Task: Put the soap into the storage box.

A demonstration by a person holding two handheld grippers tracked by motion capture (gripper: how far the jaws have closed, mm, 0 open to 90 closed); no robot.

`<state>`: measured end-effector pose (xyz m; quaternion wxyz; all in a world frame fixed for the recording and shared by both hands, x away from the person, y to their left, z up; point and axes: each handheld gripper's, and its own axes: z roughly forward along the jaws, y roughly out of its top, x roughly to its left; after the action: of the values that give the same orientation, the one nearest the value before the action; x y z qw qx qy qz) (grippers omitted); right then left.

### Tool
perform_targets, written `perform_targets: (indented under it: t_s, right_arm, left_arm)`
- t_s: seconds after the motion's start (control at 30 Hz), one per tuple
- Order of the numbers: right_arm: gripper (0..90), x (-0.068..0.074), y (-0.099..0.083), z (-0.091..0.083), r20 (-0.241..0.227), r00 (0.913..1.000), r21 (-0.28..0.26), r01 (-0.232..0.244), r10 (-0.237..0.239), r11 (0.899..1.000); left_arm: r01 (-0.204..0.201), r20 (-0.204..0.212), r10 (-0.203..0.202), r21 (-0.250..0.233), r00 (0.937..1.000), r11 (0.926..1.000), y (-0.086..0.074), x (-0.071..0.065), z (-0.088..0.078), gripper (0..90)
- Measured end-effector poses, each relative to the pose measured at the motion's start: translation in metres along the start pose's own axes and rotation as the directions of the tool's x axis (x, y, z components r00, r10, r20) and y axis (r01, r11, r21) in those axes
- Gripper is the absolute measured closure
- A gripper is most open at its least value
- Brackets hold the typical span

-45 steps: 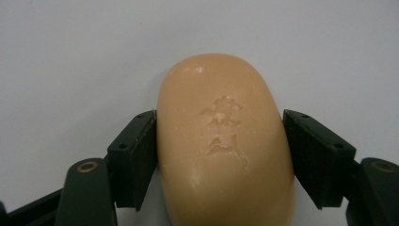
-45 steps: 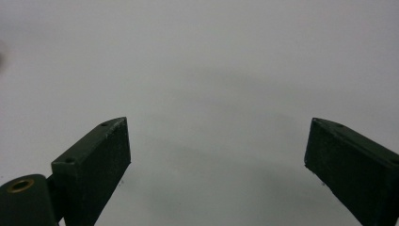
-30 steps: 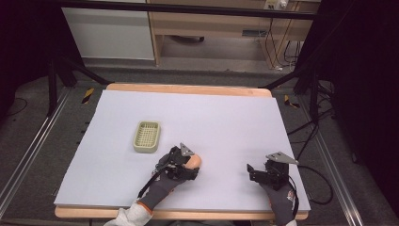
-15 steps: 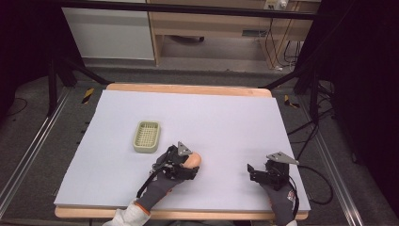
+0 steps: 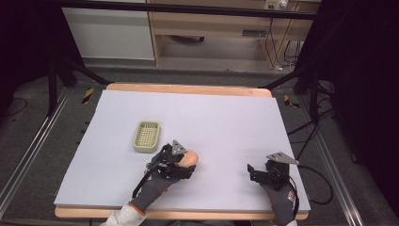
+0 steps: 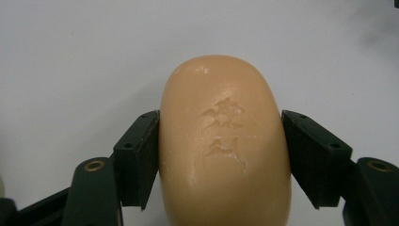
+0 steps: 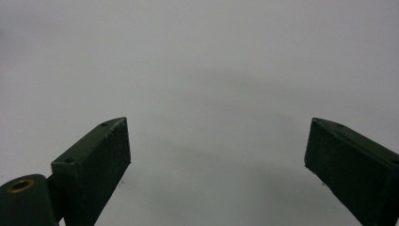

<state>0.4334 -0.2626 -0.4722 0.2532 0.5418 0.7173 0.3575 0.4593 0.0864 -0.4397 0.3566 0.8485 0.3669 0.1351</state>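
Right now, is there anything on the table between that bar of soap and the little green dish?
Nothing visible does. The left gripper is shut on the soap, and the soap dish lies just beyond it to the left, with bare white table between them. The right gripper sits open, well off to the side.

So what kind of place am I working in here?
Likely a lab or recording workspace, not a home: a table with a plain white top, black frame posts around it, loose cables on grey floor, and a wooden bench behind.
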Motion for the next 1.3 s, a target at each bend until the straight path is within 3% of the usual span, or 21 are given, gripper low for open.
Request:
perform_targets:
  t_s: [0.07,0.1,0.7,1.3]
  right_arm:
    - [7.8,-0.001,0.000,0.001,0.007,0.9998,-0.004,0.016,-0.016,1.000]
    - [7.7,0.000,0.000,0.000,0.001,1.0000,0.000,0.000,0.000,1.000]
    - [7.7,0.000,0.000,0.000,0.000,1.0000,0.000,-0.001,0.001,1.000]
    - [7.7,0.001,0.000,0.000,0.005,1.0000,0.001,-0.004,0.004,1.000]
  left_arm:
    - [0.002,-0.004,-0.002,-0.005,1.0000,1.0000,0.000,0.002,-0.003,31.3]
    - [0.005,-0.006,-0.005,-0.009,1.0000,0.9999,0.001,0.003,-0.005,31.4]
    - [0.037,-0.046,-0.039,-0.058,0.9982,0.9976,0.005,0.021,-0.027,31.5]
    - [0.087,-0.099,-0.097,-0.103,0.9903,0.9909,0.005,0.046,-0.044,31.7]
